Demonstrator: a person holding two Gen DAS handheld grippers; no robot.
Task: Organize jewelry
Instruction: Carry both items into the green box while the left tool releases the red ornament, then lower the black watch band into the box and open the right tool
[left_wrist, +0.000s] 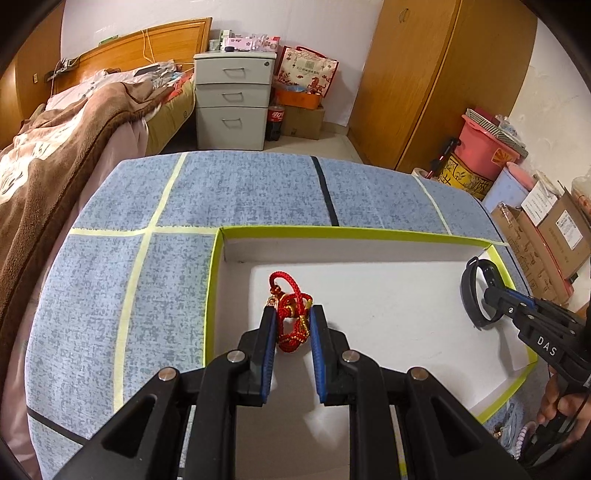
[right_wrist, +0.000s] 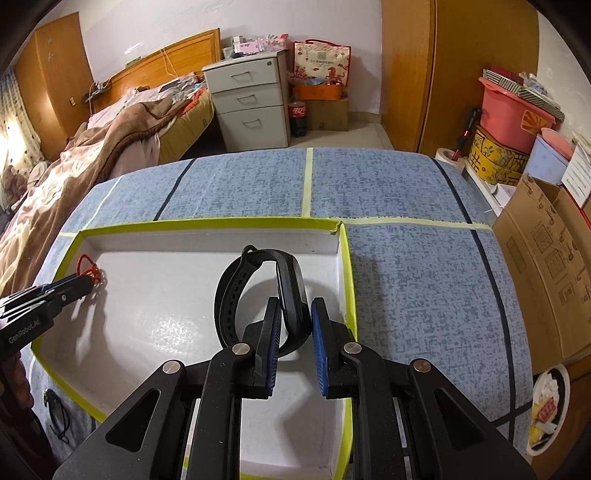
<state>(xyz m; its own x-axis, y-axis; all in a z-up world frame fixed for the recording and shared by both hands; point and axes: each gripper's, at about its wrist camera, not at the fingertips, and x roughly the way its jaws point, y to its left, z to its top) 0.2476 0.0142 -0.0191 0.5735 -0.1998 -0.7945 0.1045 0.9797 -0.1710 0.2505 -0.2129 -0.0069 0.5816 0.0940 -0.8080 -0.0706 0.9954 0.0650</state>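
Red cord fills the gap between the blue pads of the left gripper (left_wrist: 293, 325) in the left wrist view: a red braided bracelet (left_wrist: 290, 314) with gold beads, clamped there over the white floor of the green-edged tray (left_wrist: 332, 232). Whether the cord touches the tray floor cannot be told, since the fingers hide its lower loops. At the tray's right side the right gripper (left_wrist: 491, 295) comes in from the frame edge, its jaws clenched on a black wristband watch (left_wrist: 476, 291); most of that tool is cut off, and only part of the hand (left_wrist: 561, 402) behind it shows. Past the tray's near right corner a pale purple beaded piece (left_wrist: 521, 439) lies on the blue cloth (left_wrist: 240, 192), blurred and half hidden. Beyond the tray stand a white drawer cabinet (left_wrist: 232, 99) and a bed with a brown blanket (left_wrist: 66, 140).

In the right wrist view the right gripper (right_wrist: 293, 321) grasps the watch (right_wrist: 258, 288) by its body, the strap looping up and left above the tray (right_wrist: 207, 223) floor. At the tray's left side the left gripper (right_wrist: 86, 282) shows only its tip, the bracelet (right_wrist: 90, 269) mostly covered by it. Outside the tray's near left corner a dark corded item (right_wrist: 55, 413) lies on the cloth (right_wrist: 406, 277), too dim to identify. A cardboard box (right_wrist: 546, 277) stands right of the table.
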